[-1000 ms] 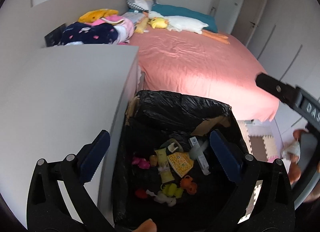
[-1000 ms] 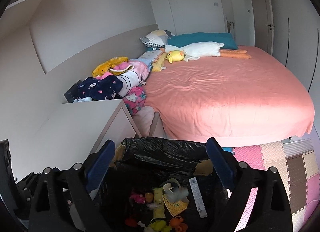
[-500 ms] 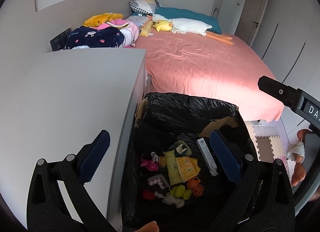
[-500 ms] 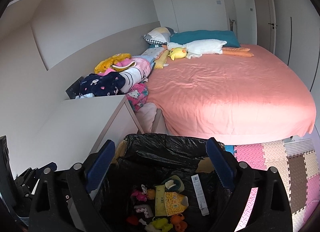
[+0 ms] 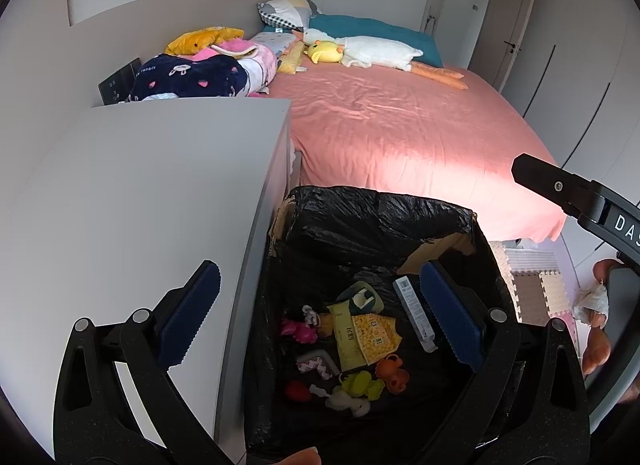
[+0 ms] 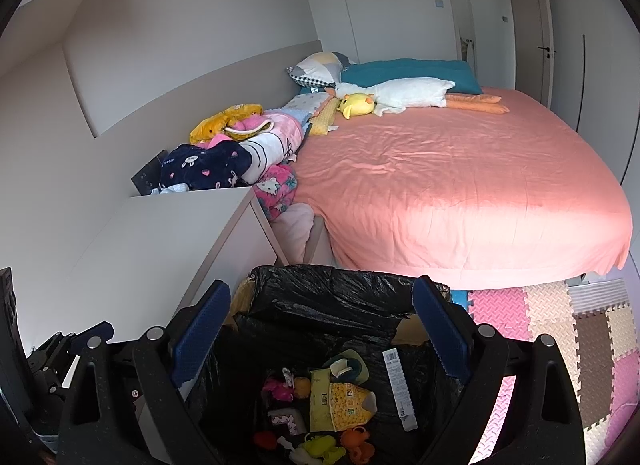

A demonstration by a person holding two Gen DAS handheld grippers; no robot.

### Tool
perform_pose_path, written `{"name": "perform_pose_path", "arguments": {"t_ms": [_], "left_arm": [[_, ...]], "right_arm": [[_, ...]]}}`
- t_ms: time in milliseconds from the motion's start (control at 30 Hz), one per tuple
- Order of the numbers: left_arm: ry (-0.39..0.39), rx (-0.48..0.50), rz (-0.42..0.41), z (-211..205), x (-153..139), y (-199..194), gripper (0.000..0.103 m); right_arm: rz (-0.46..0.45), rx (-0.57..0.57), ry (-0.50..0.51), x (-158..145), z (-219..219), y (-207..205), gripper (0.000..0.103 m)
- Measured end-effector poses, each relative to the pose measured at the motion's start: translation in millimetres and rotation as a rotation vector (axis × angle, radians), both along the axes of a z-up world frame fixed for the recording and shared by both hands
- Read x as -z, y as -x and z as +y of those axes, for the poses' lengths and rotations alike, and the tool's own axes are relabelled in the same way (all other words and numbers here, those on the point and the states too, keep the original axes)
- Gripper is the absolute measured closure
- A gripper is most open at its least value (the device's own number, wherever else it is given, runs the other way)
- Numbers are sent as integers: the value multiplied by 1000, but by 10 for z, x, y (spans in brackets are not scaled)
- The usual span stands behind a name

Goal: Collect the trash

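Left claw (image 5: 316, 317): jaws wide, nothing held, positioned above the bin (image 5: 384, 221). Right claw (image 6: 320, 329): jaws wide, nothing held, above the same bin. The black-lined bin stands on the floor beside the white bench (image 5: 140, 193) and contains trash (image 5: 368, 337): packets, a tube, small items. Beyond lies the bed (image 6: 460, 185).
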State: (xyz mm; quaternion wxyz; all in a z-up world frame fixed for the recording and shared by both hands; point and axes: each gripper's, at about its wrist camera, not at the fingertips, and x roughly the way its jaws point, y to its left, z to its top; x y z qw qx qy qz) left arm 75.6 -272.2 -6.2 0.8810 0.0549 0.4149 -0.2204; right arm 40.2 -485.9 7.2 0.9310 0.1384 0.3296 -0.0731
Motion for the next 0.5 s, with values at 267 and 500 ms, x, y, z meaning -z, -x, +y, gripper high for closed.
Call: {"name": "perform_pose_path", "arguments": {"t_ms": [267,500], "left_arm": [[-9,7,-8,-31,-1,21,6],[-13,15,-17,-60,-7,36,6]], "right_arm": [[2,0,-1,4,5,-3,11],[2,1,-1,8,5,-4,11]]}}
